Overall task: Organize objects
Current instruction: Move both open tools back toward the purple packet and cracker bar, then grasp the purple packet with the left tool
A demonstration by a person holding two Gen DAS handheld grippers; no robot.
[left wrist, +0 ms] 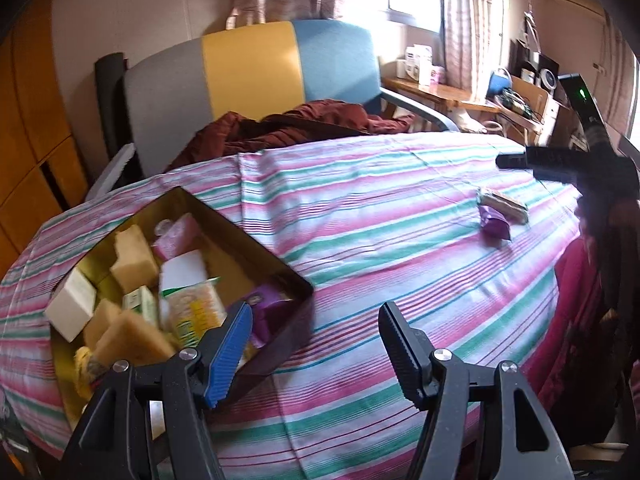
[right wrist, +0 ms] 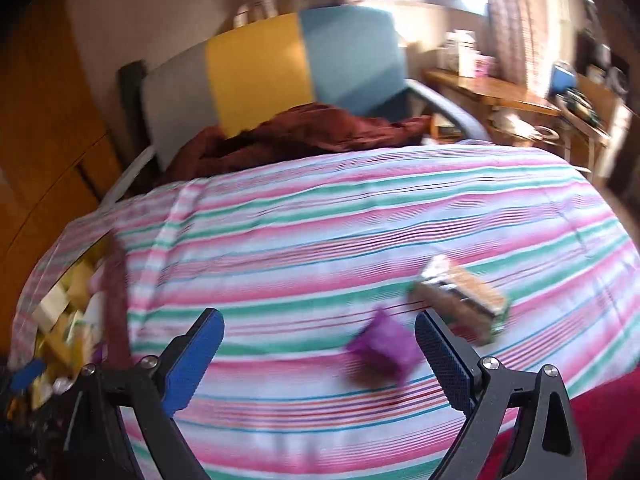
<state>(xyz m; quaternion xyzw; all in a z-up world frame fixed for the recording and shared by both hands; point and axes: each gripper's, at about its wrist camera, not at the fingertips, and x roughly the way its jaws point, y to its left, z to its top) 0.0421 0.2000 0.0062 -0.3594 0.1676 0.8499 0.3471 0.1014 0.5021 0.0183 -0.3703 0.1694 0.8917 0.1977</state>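
A dark tin box (left wrist: 276,264) with a gold inside sits on the striped cloth at the left. It holds several sponges, white blocks and packets. My left gripper (left wrist: 316,316) hangs open and empty by the box's near right corner, its blue pad over the rim. Far right on the cloth lie a purple packet (left wrist: 496,226) and a tan and silver packet (left wrist: 504,204). In the blurred right wrist view my right gripper (right wrist: 320,324) is open just above the cloth. The purple packet (right wrist: 384,344) lies between its fingers near the right one, untouched. The tan packet (right wrist: 460,300) lies just beyond that finger.
The striped cloth (left wrist: 360,208) covers a rounded surface. Behind it stands a chair (left wrist: 248,68) with a grey, yellow and blue back and a maroon cloth (left wrist: 296,124) heaped on the seat. A cluttered wooden desk (left wrist: 436,92) is back right, a wooden wardrobe (left wrist: 28,132) left.
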